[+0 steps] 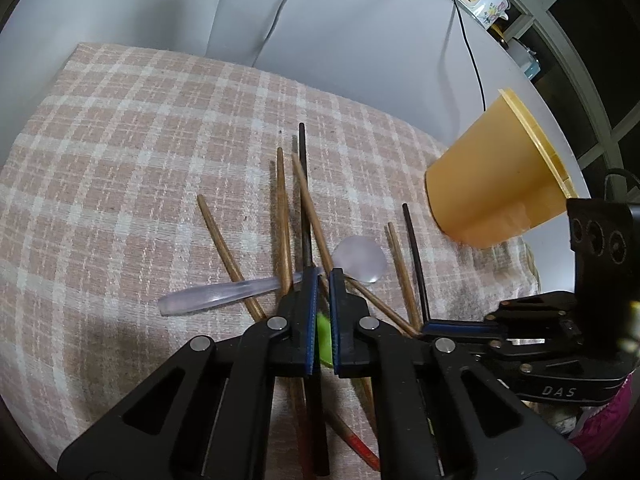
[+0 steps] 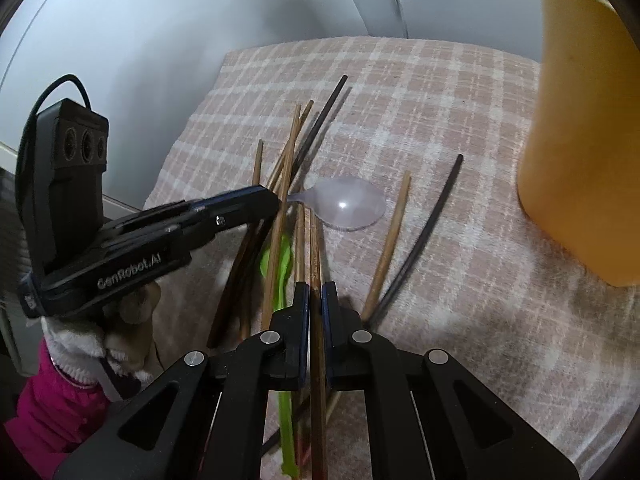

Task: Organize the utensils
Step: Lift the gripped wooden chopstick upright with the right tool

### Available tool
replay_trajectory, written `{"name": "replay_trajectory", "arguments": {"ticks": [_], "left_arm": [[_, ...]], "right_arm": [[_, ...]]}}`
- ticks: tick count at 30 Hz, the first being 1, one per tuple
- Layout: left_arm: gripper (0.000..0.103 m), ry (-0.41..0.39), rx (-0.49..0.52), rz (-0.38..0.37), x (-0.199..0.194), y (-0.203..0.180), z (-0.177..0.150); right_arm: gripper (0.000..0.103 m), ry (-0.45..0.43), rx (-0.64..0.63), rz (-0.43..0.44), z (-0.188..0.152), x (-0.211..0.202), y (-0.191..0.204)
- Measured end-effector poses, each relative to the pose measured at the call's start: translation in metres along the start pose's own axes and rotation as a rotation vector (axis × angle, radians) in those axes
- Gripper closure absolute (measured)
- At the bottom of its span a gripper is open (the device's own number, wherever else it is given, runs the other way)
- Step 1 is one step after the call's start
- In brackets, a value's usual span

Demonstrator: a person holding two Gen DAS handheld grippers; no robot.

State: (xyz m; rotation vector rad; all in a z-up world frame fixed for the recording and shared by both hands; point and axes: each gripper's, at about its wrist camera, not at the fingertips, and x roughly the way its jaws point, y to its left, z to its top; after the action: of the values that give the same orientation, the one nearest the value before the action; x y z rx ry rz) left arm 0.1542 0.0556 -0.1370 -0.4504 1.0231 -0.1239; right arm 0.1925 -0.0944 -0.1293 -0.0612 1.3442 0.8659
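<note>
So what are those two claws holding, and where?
Right gripper: a brown chopstick, pinched partway along. Left gripper: seemingly a light chopstick, also partway along.

both grippers (image 1: 323, 280) (image 2: 315, 292) are matte black plastic with chunky triangular cutouts in the arms, round silver pivot screws and blue ribbed pads on the inner finger faces. seen side on, the left gripper (image 2: 269, 200) has "genrobot.ai" in white, a boxy head with three round holes and a black cable loop. the sleeve (image 2: 56, 392) is bright pink with a fuzzy white cuff.
</note>
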Motion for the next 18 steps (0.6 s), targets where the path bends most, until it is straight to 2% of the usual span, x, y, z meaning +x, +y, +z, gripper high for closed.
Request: {"name": "replay_trajectory", "arguments": {"ticks": [6,8,10,17,18], "left_arm": [[0.098,0.001,-0.010,-0.016,0.003,-0.001,0.000],[0.089,0.009,-0.004,-0.022,0.005,-0.004,0.000],[0.084,0.018,0.004,-0.020,0.008,-0.007,0.000],[0.085,0.077,0.054,0.035,0.030,-0.013,0.004],[0.088,0.070,0.059,0.036,0.031,-0.014,0.005]], "right_arm": [[0.098,0.011,0.011,-0.013,-0.008,-0.004,-0.007],[0.098,0.013,0.016,-0.014,-0.009,-0.003,-0.009],[0.098,0.016,0.017,-0.012,-0.008,-0.001,-0.008],[0.098,0.025,0.016,-0.014,-0.006,0.003,-0.007],[0.098,0.027,0.016,-0.014,-0.005,0.004,-0.007]]}}
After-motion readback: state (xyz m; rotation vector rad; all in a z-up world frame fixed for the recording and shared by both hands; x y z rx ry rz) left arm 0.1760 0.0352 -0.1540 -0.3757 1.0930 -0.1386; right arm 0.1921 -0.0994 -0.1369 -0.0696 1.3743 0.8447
